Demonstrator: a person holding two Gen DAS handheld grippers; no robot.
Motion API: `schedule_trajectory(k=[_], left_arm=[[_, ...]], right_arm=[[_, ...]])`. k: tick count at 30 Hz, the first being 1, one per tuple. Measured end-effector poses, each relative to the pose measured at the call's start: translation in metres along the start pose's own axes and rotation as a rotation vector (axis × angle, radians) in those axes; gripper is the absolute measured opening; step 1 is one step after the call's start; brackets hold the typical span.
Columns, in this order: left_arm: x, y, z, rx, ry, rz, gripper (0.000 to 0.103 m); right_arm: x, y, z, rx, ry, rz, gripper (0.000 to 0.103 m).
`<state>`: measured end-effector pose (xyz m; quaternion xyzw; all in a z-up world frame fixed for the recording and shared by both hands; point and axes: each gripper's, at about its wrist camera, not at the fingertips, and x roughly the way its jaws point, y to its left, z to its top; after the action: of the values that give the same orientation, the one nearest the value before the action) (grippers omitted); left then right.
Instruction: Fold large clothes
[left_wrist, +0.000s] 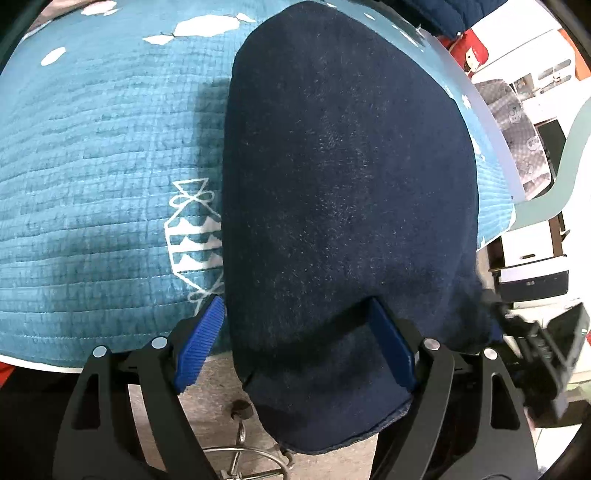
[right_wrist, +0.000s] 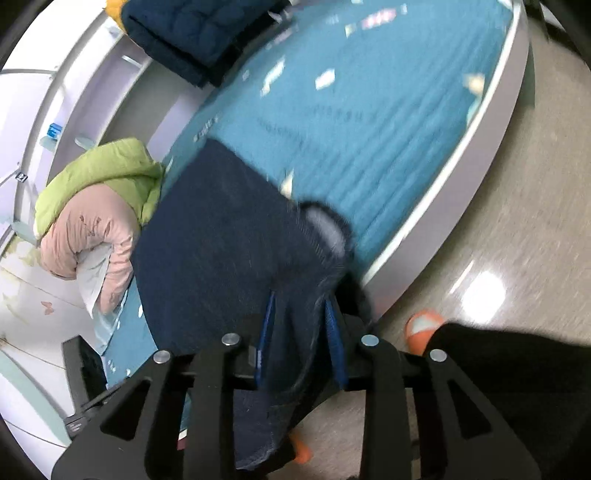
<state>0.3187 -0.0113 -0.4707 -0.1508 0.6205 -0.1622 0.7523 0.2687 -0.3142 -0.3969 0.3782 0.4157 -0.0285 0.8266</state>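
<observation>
Left wrist view: the left gripper (left_wrist: 295, 343), blue ribbed pads on black linkage, stands spread wide over the near end of a dark navy fleece-like garment (left_wrist: 343, 177); its right-hand pad rests on the cloth, its left-hand pad lies just beside the cloth's edge over the bedding, and neither pinches anything. The garment lies lengthwise as a long folded band on a teal quilted bed cover with white printed motifs (left_wrist: 92, 166), its near end hanging over the bed edge toward the floor. Right wrist view (blurred): the right gripper (right_wrist: 301, 339) has its pads parted a little with a ridge of the same navy cloth rising between them; whether the pads press on it cannot be told from this picture. The step in hand appears to be setting down or re-gripping the near hem for the next fold; to do it well, each gripper should take one corner of the overhanging end, catch all layers together, and carry the hem level toward the far end so the edges align and no crease is trapped. The cloth looks thick, soft and matt, faintly linted, with a pale patch (right_wrist: 327, 225) showing at one edge. A lime-green and pink padded jacket (right_wrist: 99, 206) lies just beside it.
</observation>
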Motion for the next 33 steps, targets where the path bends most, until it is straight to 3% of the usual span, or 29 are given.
schedule_trajectory(k=[3, 6, 8, 10, 11, 12, 13, 14, 15, 17, 19, 21, 23, 26, 28, 29, 30, 31, 32, 33], left_arm=[[0.000, -0.005, 0.002, 0.003, 0.005, 0.005, 0.081], [-0.004, -0.006, 0.008, 0.008, 0.004, 0.005, 0.081], [-0.005, -0.011, 0.011, 0.013, 0.007, 0.013, 0.081], [-0.007, -0.016, 0.014, 0.014, 0.004, 0.013, 0.081], [-0.013, -0.017, 0.014, 0.011, -0.007, 0.011, 0.081], [-0.020, -0.024, 0.018, 0.009, -0.017, 0.000, 0.081], [-0.029, -0.028, 0.018, 0.017, -0.038, -0.029, 0.081], [-0.042, -0.034, 0.019, 0.035, -0.069, -0.049, 0.081], [-0.051, -0.040, 0.022, 0.054, -0.092, -0.058, 0.081], [-0.066, -0.056, 0.031, 0.101, -0.125, -0.098, 0.081], [-0.068, -0.072, 0.047, 0.132, -0.119, -0.184, 0.081], [-0.059, -0.089, 0.062, 0.162, -0.104, -0.218, 0.081], [-0.033, -0.101, 0.076, 0.183, -0.054, -0.178, 0.081], [0.016, -0.090, 0.095, 0.128, 0.047, -0.067, 0.081], [0.036, -0.084, 0.102, 0.126, 0.079, -0.035, 0.081], [0.040, -0.083, 0.104, 0.121, 0.086, -0.040, 0.081], [0.040, -0.083, 0.106, 0.117, 0.089, -0.042, 0.081], [0.041, -0.084, 0.107, 0.116, 0.092, -0.043, 0.082], [0.042, -0.084, 0.108, 0.121, 0.096, -0.045, 0.083], [0.042, -0.085, 0.108, 0.125, 0.096, -0.049, 0.084]], right_arm=[[-0.021, 0.013, 0.010, -0.098, -0.086, 0.005, 0.027], [-0.022, 0.030, 0.018, -0.196, -0.095, 0.067, 0.027], [0.002, 0.039, 0.023, -0.231, -0.003, 0.117, 0.026], [0.039, 0.039, 0.027, -0.261, 0.099, 0.101, 0.026], [0.055, 0.038, 0.026, -0.279, 0.153, 0.092, 0.019], [0.072, 0.032, 0.024, -0.294, 0.187, 0.034, 0.010], [0.089, 0.024, 0.024, -0.302, 0.219, -0.034, 0.009], [0.098, 0.016, 0.024, -0.285, 0.244, -0.038, 0.005], [0.102, 0.009, 0.026, -0.263, 0.245, -0.040, 0.000], [0.102, 0.005, 0.029, -0.251, 0.254, -0.037, 0.000], [0.101, 0.006, 0.029, -0.276, 0.255, -0.047, 0.000], [0.100, 0.002, 0.029, -0.267, 0.259, -0.039, 0.000], [0.101, -0.005, 0.031, -0.238, 0.269, -0.015, 0.000], [0.094, -0.011, 0.037, -0.208, 0.281, 0.024, 0.000], [0.082, -0.017, 0.041, -0.181, 0.279, 0.060, 0.007], [0.071, -0.022, 0.042, -0.167, 0.261, 0.059, 0.020], [0.059, -0.027, 0.044, -0.155, 0.240, 0.057, 0.045], [0.049, -0.031, 0.045, -0.142, 0.217, 0.050, 0.057], [0.038, -0.040, 0.047, -0.123, 0.185, 0.029, 0.067], [0.031, -0.050, 0.046, -0.102, 0.179, 0.009, 0.067]])
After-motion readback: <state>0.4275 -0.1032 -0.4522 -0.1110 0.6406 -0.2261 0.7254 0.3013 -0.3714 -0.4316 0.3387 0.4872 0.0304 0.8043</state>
